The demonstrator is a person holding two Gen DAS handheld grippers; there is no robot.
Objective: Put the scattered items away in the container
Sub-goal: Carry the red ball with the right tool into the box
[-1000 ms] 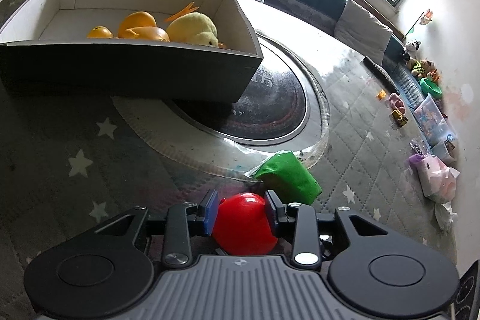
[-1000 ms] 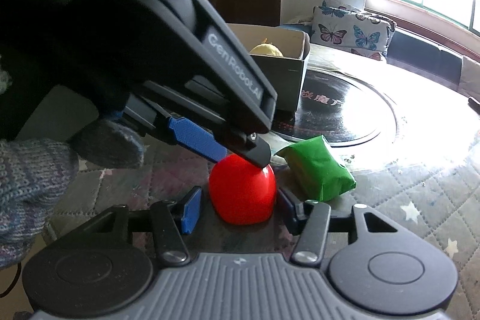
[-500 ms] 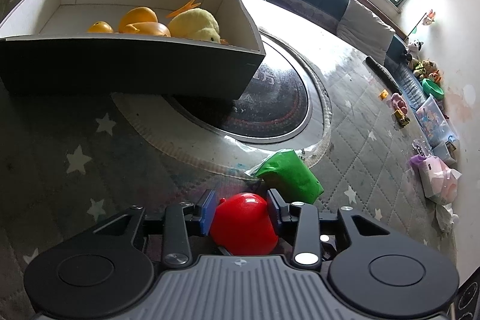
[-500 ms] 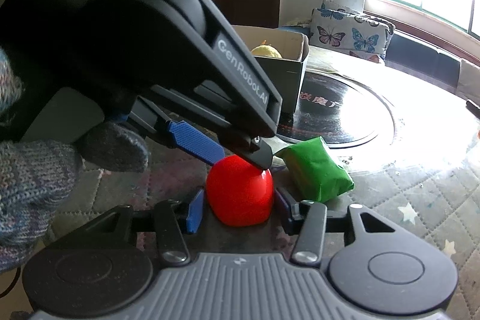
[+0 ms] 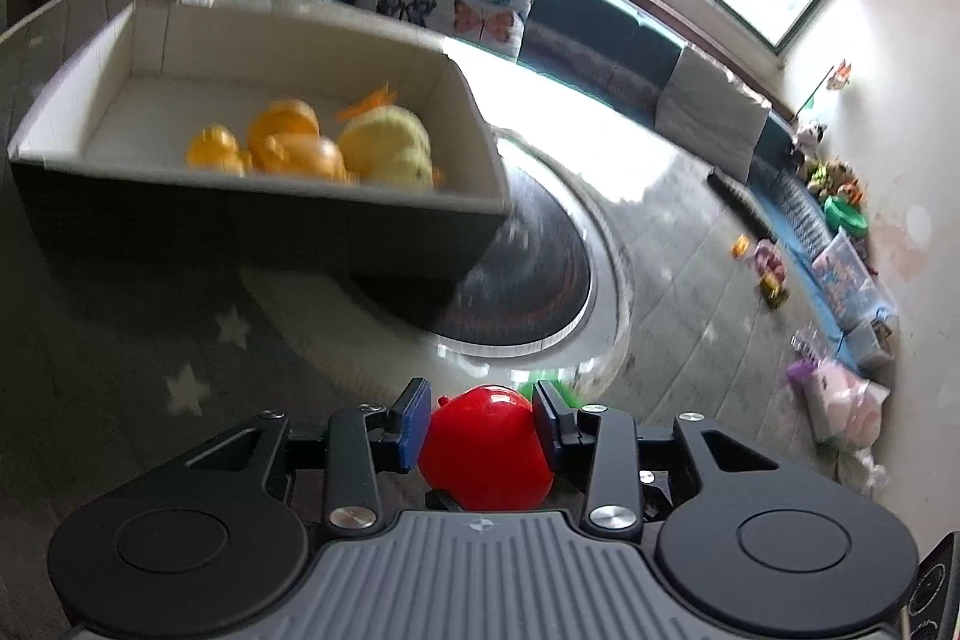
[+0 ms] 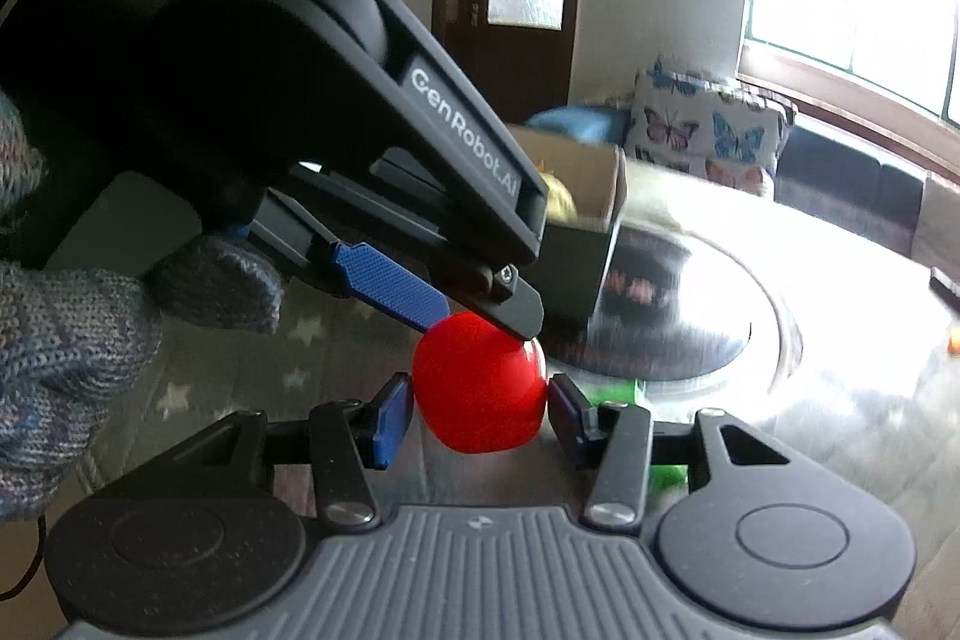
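At the bottom centre of the left wrist view, the left gripper (image 5: 482,424) clamps a red toy apple (image 5: 485,447) between its blue pads. The cardboard box (image 5: 258,214), upper left, holds orange and yellow toys (image 5: 312,142). In the right wrist view, the right gripper (image 6: 480,409) stands spread around the apple, its pads apart from it.

We hold the ball (image 5: 486,445) between our left tongs (image 5: 482,421), raised over the table (image 5: 150,340). Ahead and to the left stands the box (image 5: 258,214), toys (image 5: 312,148) gathered in its right half. The turntable (image 5: 540,280) lies right of the box. Our right tongs (image 6: 480,409) flank the ball from the other side, apart from it; a bag (image 6: 618,391) lies just behind them.
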